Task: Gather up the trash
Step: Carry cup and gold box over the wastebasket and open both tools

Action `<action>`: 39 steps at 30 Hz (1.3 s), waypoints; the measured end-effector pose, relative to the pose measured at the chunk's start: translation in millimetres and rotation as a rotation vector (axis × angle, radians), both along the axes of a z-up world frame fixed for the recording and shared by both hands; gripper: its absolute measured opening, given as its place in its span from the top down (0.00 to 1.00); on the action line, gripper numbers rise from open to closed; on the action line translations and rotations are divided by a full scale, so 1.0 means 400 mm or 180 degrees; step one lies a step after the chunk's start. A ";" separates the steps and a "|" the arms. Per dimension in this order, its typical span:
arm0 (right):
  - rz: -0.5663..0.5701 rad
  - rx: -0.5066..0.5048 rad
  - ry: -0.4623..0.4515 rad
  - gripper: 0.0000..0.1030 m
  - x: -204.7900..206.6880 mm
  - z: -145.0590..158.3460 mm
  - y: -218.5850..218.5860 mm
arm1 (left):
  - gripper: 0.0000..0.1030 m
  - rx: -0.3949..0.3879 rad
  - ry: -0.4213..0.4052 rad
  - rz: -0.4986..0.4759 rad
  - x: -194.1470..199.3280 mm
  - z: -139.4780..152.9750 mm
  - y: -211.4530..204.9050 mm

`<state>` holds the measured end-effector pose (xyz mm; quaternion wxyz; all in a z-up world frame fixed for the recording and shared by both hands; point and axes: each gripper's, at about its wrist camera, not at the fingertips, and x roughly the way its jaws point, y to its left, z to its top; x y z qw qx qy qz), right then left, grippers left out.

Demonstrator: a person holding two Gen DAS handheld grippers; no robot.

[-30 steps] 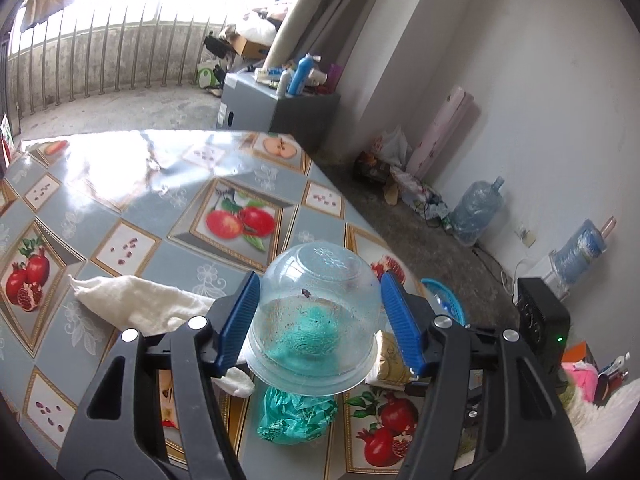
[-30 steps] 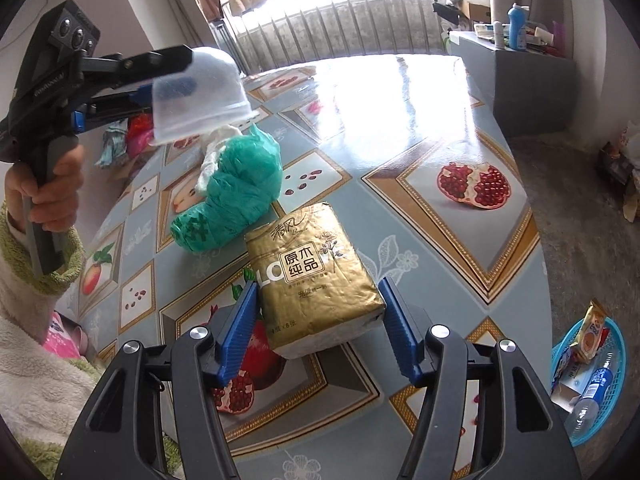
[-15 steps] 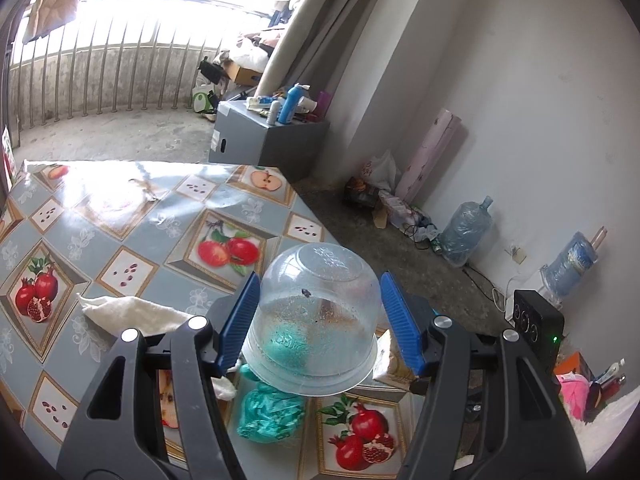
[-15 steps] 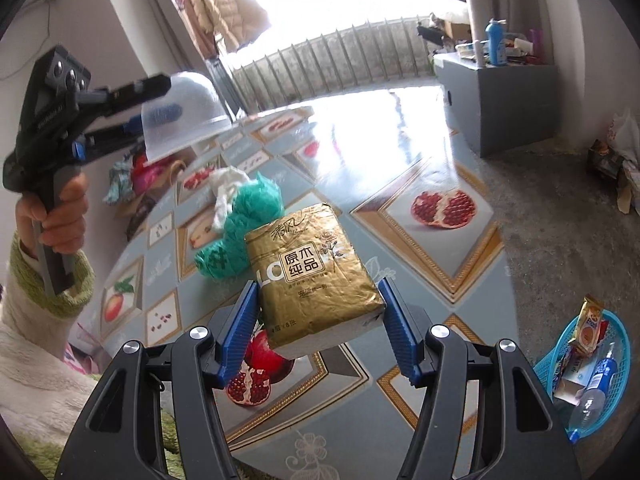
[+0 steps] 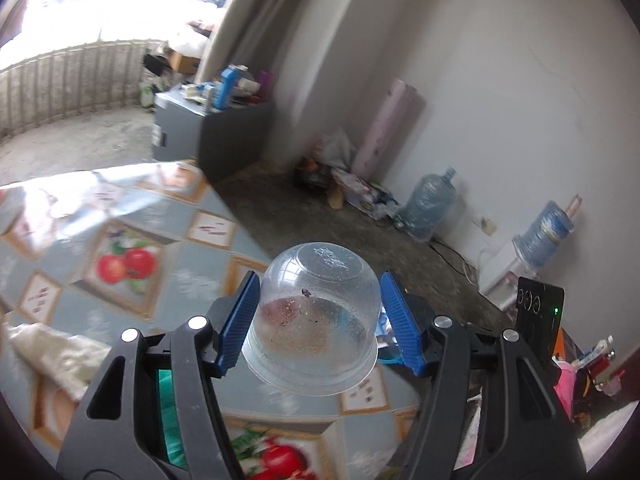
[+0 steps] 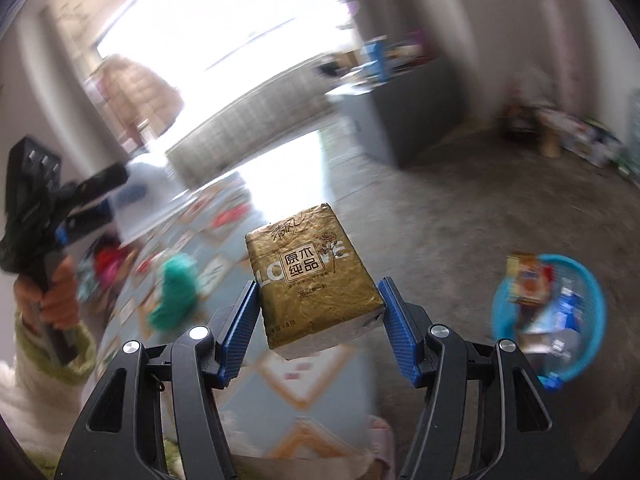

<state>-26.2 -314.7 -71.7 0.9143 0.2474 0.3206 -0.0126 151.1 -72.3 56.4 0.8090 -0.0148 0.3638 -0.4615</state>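
In the left wrist view the left gripper (image 5: 318, 324) is clamped on an upturned clear plastic bowl (image 5: 316, 320) held above the table edge (image 5: 120, 216), with a cloth (image 5: 52, 356) and a partly hidden green bag (image 5: 172, 420) not yet collected. In the blurred right wrist view the right gripper (image 6: 318, 328) grips a gold tissue pack (image 6: 314, 280) in the air, not yet in the blue basket (image 6: 592, 300) on the floor, whose contents are hard to make out

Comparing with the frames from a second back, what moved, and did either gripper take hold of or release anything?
Both grippers swung away from the fruit-patterned table toward the floor side; the blue plastic basket now sits nearer the right gripper. Nothing was taken or released. The left gripper still clamps the upturned clear plastic bowl, the right the gold tissue pack. The green crumpled bag stays on the table.
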 end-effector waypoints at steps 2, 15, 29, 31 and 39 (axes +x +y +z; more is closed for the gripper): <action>-0.0363 -0.0003 0.0039 0.43 -0.038 -0.007 -0.076 | 0.43 0.0018 0.0074 -0.0087 0.003 -0.010 -0.055; -0.1788 0.0238 0.0705 0.43 -0.125 -0.200 -0.419 | 0.43 0.0764 0.0860 -0.0588 0.002 -0.246 -0.575; -0.1983 0.0711 0.0758 0.41 -0.053 -0.371 -0.649 | 0.42 0.1213 0.1387 -0.0456 0.032 -0.520 -0.912; -0.1888 0.0802 0.0823 0.36 -0.026 -0.408 -0.668 | 0.38 0.1204 0.1562 -0.0351 0.045 -0.558 -0.922; -0.1934 0.0969 0.0761 0.32 -0.040 -0.437 -0.667 | 0.36 0.1085 0.1758 -0.0360 0.048 -0.554 -0.907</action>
